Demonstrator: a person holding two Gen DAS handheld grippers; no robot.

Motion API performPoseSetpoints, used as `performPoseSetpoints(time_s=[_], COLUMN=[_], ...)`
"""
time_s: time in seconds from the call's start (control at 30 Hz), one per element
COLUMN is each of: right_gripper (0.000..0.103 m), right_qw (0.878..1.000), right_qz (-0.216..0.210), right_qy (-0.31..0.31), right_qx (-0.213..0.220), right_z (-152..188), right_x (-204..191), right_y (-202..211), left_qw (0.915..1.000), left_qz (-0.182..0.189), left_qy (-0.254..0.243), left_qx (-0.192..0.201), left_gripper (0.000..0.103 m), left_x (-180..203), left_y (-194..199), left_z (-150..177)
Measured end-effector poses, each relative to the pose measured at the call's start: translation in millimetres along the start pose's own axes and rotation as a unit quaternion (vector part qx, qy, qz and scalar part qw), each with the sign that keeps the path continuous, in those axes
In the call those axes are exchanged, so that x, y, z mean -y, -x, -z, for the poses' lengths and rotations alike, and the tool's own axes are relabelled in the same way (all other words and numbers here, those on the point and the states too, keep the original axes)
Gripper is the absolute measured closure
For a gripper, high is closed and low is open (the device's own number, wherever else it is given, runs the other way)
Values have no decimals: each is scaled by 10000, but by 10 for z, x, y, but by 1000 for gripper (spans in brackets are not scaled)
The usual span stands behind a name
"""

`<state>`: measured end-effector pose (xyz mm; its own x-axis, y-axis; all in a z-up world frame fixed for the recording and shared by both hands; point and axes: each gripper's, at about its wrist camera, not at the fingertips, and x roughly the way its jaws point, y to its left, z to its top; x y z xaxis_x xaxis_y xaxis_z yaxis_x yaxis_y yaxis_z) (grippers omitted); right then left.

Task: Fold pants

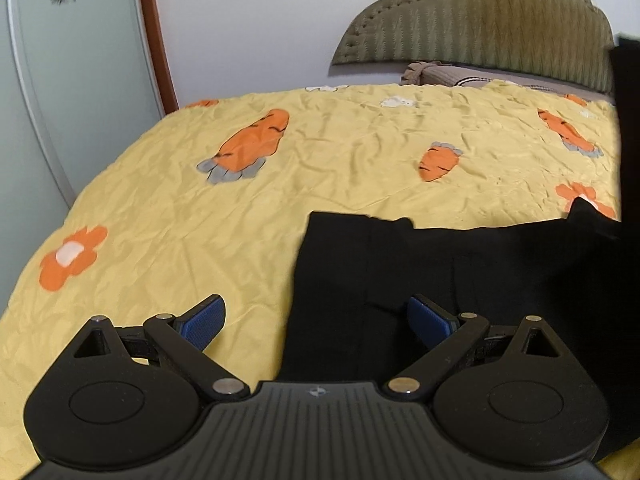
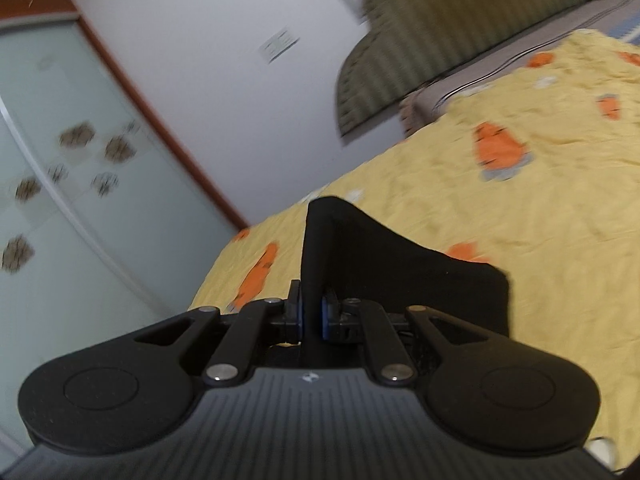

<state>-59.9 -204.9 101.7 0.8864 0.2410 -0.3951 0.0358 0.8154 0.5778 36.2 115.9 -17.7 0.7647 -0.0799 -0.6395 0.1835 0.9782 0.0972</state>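
Observation:
Black pants lie on the yellow carrot-print bedspread in the left wrist view, at the lower right. My left gripper is open just above their near left edge, one blue pad over the bedspread, the other over the fabric. In the right wrist view my right gripper is shut on a fold of the black pants and holds it lifted above the bed. The raised fabric also shows as a dark strip at the right edge of the left wrist view.
A padded olive headboard and a pillow stand at the far end of the bed. A frosted glass wardrobe door with a brown frame is at the left. The white wall is behind.

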Motion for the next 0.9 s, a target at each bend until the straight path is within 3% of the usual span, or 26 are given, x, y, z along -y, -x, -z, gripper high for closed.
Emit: performPoseSetpoints(time_s=[0.27,0.63,0.7,0.73,0.8,0.9], right_gripper=[93,93,90,83,77,64], right_qw=[9975,9951,9905,9888,9864,9825], right_qz=[-234,32,247,345,333,369], right_qy=[166,291,577,649,719,1102], right_qx=[-647,-939,-1223,-1302,-1437,-1458], right_z=[314,525,670,751,889,1044], right_x=[-483,-546,-539,-528,-513,-583], right_y=[-673,-1024,-1115,-1145,-1173,-1119], left_qw=[9989,9982,9978,9975,9959,9853], left_qz=[222,405,477,513,669,1344], left_qy=[412,431,445,457,582,1053], left_qx=[-30,112,125,133,166,-7], left_gripper=[5,5,5,5,5,5], left_x=[-312,-358,-349,-350,-381,-495], left_y=[4,33,46,57,93,87], left_z=[28,41,45,41,25,-42])
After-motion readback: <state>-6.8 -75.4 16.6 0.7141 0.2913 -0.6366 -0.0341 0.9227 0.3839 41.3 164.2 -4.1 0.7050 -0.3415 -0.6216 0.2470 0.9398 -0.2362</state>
